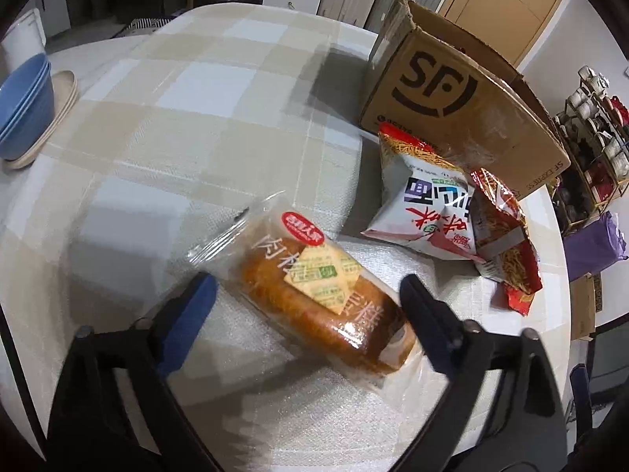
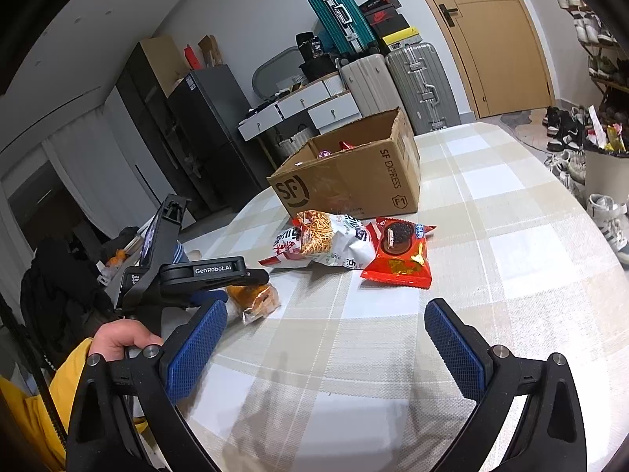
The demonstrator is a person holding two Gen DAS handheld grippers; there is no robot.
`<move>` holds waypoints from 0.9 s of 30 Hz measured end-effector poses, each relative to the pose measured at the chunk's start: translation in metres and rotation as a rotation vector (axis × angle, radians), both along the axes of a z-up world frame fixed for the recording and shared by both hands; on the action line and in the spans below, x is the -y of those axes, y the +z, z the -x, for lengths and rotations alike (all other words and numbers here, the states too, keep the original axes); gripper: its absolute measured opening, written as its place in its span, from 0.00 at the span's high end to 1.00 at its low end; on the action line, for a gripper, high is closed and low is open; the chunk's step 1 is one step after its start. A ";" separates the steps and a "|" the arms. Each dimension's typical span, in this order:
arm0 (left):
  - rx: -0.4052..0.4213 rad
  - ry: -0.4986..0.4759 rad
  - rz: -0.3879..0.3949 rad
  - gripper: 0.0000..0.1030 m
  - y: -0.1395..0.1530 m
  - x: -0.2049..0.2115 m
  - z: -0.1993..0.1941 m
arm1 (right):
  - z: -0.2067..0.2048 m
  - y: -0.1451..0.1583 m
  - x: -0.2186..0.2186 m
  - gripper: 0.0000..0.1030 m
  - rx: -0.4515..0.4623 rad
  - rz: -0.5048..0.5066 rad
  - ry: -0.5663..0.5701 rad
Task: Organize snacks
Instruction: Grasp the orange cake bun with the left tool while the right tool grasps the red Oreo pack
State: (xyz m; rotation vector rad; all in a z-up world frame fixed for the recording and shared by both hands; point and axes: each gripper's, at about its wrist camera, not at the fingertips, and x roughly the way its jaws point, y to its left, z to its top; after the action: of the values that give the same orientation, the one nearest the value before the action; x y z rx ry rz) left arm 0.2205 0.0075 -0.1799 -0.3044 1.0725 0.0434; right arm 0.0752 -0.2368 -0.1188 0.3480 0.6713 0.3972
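A clear-wrapped brown cake point(image 1: 314, 295) lies on the checked tablecloth point(image 1: 188, 118). My left gripper point(image 1: 307, 281) is open and straddles it, one finger on each side, pads not visibly pressing. In the right wrist view the same cake point(image 2: 255, 299) shows under the left gripper's body, held by a hand in a yellow sleeve. My right gripper point(image 2: 326, 308) hangs open over bare cloth, nothing between its fingers. A white noodle-snack bag point(image 2: 326, 244) and a red chocolate-pie packet point(image 2: 401, 251) lie before the open SF cardboard box point(image 2: 346, 181), which holds some snacks.
Blue bowls point(image 1: 23, 106) on beige plates sit at the table's far left edge in the left wrist view. The box point(image 1: 452, 90) stands near the table's rim. Beyond the table are suitcases point(image 2: 420, 78), a shoe rack and a full white bin point(image 2: 605, 173).
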 end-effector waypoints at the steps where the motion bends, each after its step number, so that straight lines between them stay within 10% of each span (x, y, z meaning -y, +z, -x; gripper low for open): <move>1: 0.004 -0.010 0.006 0.22 0.001 0.000 0.002 | 0.000 -0.001 0.000 0.01 -0.003 -0.002 0.001; 9: 0.021 -0.132 0.081 0.63 0.001 -0.003 0.014 | 0.001 0.002 -0.005 0.01 -0.003 0.009 0.006; 27: 0.078 -0.244 0.171 0.67 0.008 -0.017 0.077 | -0.067 -0.003 -0.004 0.01 -0.114 0.187 -0.070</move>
State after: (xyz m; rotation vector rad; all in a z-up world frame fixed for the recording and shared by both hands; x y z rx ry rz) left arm 0.1430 0.0244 -0.1719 -0.3242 1.0315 -0.2771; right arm 0.1426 -0.2333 -0.1219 0.2171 0.7990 0.2469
